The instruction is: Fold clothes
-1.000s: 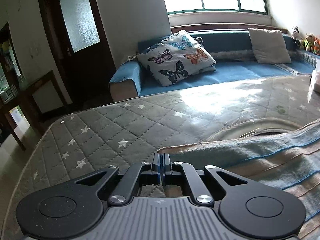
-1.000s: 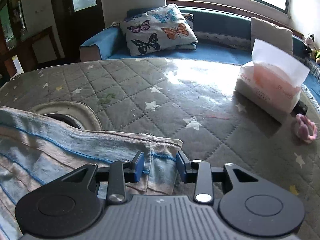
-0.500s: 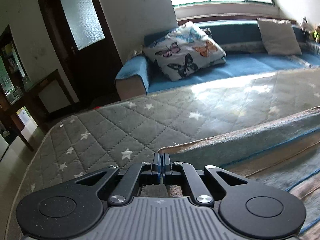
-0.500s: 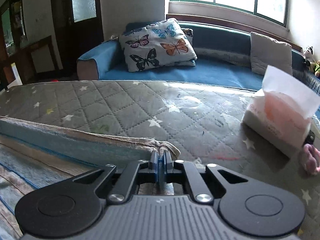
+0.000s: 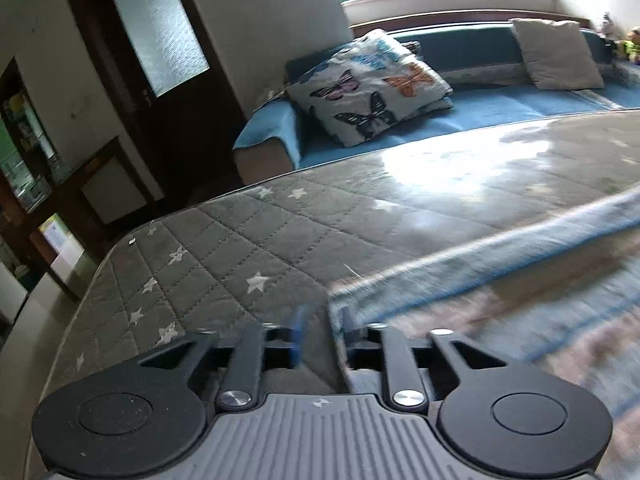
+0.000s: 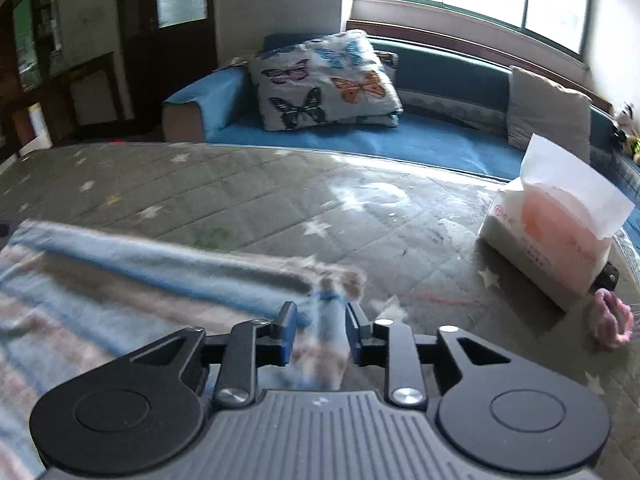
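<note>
A blue, brown and pink striped garment [image 5: 520, 280] lies on the grey star-quilted mattress [image 5: 260, 240], its far edge folded over into a thick roll. My left gripper [image 5: 322, 332] is open, with the garment's left corner beside its right finger. In the right wrist view the garment [image 6: 120, 280] spreads to the left. My right gripper [image 6: 318, 332] is open, and the garment's right corner lies loose between its jaws. Both views are motion-blurred.
A tissue pack [image 6: 556, 232] stands on the mattress at the right, with a pink object [image 6: 612, 320] beside it. A blue sofa [image 6: 360, 136] with a butterfly cushion [image 6: 324, 80] lies beyond the mattress. The mattress's left edge [image 5: 92, 288] drops to the floor.
Both grippers were shut on the garment's folded corners half a second ago; now both have opened and let the cloth go. The folded edge lies on the mattress.
</note>
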`<state>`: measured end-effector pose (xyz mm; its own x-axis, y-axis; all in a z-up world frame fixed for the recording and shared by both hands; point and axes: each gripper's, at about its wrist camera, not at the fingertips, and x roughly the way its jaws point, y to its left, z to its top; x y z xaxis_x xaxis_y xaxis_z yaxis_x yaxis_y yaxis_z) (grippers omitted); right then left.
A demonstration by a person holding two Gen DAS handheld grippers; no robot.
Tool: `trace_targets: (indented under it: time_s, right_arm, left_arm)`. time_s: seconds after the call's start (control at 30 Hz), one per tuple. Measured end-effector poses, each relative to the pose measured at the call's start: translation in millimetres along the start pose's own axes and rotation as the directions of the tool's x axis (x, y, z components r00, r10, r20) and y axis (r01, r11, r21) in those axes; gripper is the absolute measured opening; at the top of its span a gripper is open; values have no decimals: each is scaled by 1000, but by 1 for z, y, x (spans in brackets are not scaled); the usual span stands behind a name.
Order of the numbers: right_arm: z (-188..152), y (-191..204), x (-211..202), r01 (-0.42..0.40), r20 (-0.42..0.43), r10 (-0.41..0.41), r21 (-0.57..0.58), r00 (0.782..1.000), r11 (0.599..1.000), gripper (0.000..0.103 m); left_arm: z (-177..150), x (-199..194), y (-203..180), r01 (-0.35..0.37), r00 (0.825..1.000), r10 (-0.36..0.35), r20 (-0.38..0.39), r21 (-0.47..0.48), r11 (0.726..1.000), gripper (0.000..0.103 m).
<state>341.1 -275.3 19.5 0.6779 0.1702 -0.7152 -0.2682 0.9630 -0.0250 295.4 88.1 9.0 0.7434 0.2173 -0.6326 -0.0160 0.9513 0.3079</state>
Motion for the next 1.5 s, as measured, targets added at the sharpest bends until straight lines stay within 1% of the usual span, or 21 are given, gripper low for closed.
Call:
trace_targets:
  time_s: [0.1,0.17,0.3,0.43,0.57,0.73,0.8,0.9,0.93,0.97,1.0,1.03,1.1,1.13,1.17,1.23,1.27,1.4,1.5]
  right_arm:
    - [-13,15,-28,-38,-7,38,-45,999,998,34]
    - [-24,28,-47,-70,-14,69,-79,997,994,34]
    - [-51,60,-86,-141,-33,138,-142,990,980,35]
    - [-79,90,-120,-221,-61,213,-194,975,956,35]
    - [-105,117,-148,-296,-87,284,-232,955,927,35]
    - [-136,145,-172,-371,-134,347,-270,928,888,36]
    - [-146,153,-176,-370,-142,343,-296,929,880,36]
    - [-152,155,-178,-354,-134,329,-303,935,885,35]
    - [-153,156,-179,-349,-131,324,-306,937,886,34]
    - [-155,156,-180,-344,-128,319,-308,939,887,34]
    - [-157,157,-181,-338,-125,315,-310,941,888,30]
    - [-159,157,-182,-333,-122,310,-312,943,890,21]
    - [-162,159,-184,-322,-117,300,-317,947,892,12]
    - [-164,159,-185,-317,-114,296,-319,948,893,6]
    - [-166,160,-185,-311,-111,291,-321,950,894,4]
    - [-170,161,-187,-300,-105,281,-326,954,896,3]
    - [-171,161,-190,-297,-100,279,-328,955,897,3]
    - [-172,157,-211,-287,-77,278,-340,957,896,3]
    - [-180,159,-213,-288,-104,269,-352,957,890,3]
  left_arm:
    - [-14,-30,-4,25,1000,-25,16,16,1000,44]
    - [-24,-49,-8,39,999,-40,23,25,999,49]
    - [-46,-92,-18,91,995,-93,42,48,995,53]
    - [-70,-135,-32,165,984,-169,61,72,984,53]
    - [-94,-176,-44,251,964,-257,72,86,964,53]
    - [-125,-215,-62,349,932,-358,57,129,928,53]
    - [-136,-225,-68,384,918,-393,47,135,913,53]
    - [-148,-230,-79,397,913,-407,31,164,903,52]
    - [-152,-231,-82,401,911,-411,26,173,900,51]
    - [-155,-230,-85,394,915,-403,17,176,902,47]
    - [-157,-229,-87,387,919,-395,9,179,904,43]
    - [-159,-227,-88,390,918,-396,0,177,904,40]
    - [-162,-223,-89,385,921,-388,-19,177,906,23]
    - [-164,-223,-87,382,923,-384,-23,179,907,16]
    - [-167,-223,-86,383,923,-384,-26,178,907,5]
    - [-168,-229,-84,386,921,-390,-15,181,905,3]
    - [-168,-234,-83,388,919,-394,-2,190,902,1]
    - [-171,-252,-81,395,912,-409,20,229,890,1]
    - [-177,-260,-83,407,906,-424,9,262,875,1]
